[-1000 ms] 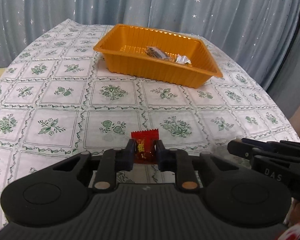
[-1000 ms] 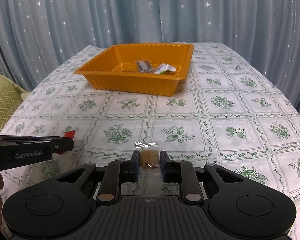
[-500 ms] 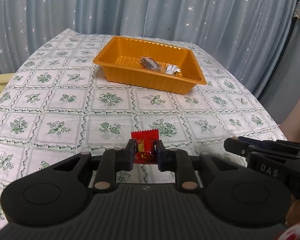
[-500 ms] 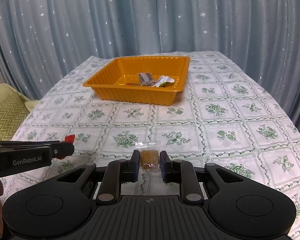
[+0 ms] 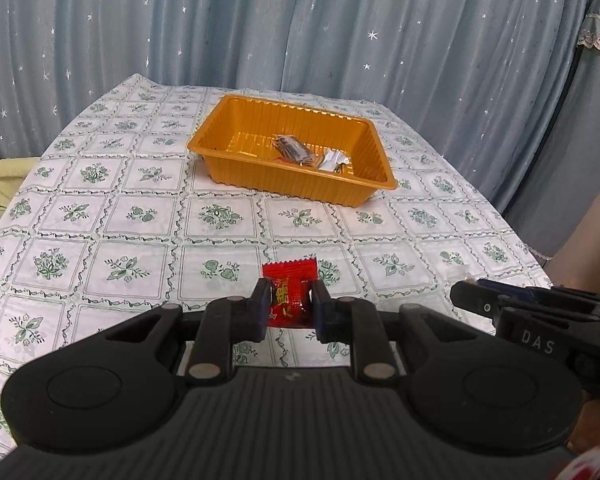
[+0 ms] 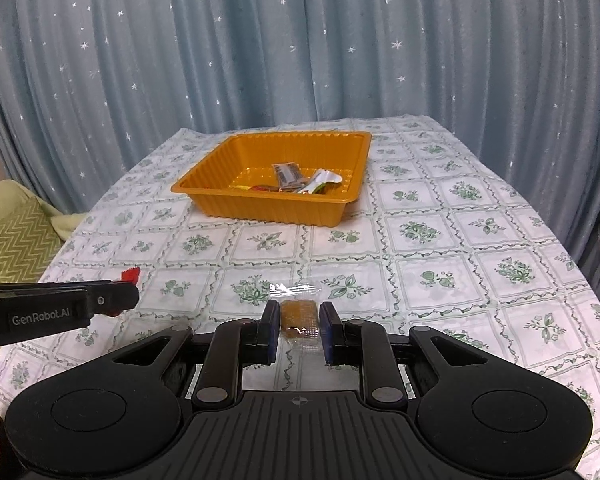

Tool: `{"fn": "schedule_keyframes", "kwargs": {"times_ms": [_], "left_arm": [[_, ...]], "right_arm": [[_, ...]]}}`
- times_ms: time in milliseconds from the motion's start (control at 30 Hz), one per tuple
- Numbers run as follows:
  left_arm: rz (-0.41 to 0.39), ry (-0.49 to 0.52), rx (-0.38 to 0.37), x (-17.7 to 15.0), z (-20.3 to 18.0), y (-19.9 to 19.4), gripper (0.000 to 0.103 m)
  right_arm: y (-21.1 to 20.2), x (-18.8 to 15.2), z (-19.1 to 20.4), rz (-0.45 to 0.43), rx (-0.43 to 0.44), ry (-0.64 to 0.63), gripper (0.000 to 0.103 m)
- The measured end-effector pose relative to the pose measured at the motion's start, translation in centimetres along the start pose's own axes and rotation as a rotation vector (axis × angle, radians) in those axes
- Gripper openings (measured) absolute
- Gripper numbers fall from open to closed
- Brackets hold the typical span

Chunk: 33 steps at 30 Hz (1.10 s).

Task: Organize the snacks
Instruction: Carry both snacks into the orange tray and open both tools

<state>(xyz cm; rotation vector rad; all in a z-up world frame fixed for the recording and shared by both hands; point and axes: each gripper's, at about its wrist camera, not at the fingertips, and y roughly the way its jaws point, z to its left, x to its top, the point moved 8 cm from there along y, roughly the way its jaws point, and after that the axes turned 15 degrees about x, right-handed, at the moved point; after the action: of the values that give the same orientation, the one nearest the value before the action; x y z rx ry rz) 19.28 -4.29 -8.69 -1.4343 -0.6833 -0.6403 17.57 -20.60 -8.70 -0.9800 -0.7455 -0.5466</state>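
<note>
on floral tablecloth [image 5: 140,216]: ribbed rectangular orange plastic tray [image 5: 300,188].

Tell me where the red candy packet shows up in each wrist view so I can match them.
Left wrist: red candy packet, bottom centre, clamped in the left gripper.
Right wrist: only its red tip, far left, poking past that gripper.
Shared landmark: orange tray, mid-table in both.
</note>
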Motion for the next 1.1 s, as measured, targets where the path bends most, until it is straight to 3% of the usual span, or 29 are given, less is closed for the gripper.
{"fn": "schedule_keyframes", "kwargs": {"times_ms": [500, 1100], "left_arm": [[-0.026, 0.016, -0.058, 3.4, -0.6, -0.5, 0.019], [-0.012, 0.006, -0.082, 8.4, 0.0, 3.0, 0.019]], "right_arm": [[-0.2, 3.1, -0.8, -0.001, -0.016, 0.016, 0.021], [2.1, 8.3, -1.9, -0.012, 0.003, 0.003, 0.022]]}}
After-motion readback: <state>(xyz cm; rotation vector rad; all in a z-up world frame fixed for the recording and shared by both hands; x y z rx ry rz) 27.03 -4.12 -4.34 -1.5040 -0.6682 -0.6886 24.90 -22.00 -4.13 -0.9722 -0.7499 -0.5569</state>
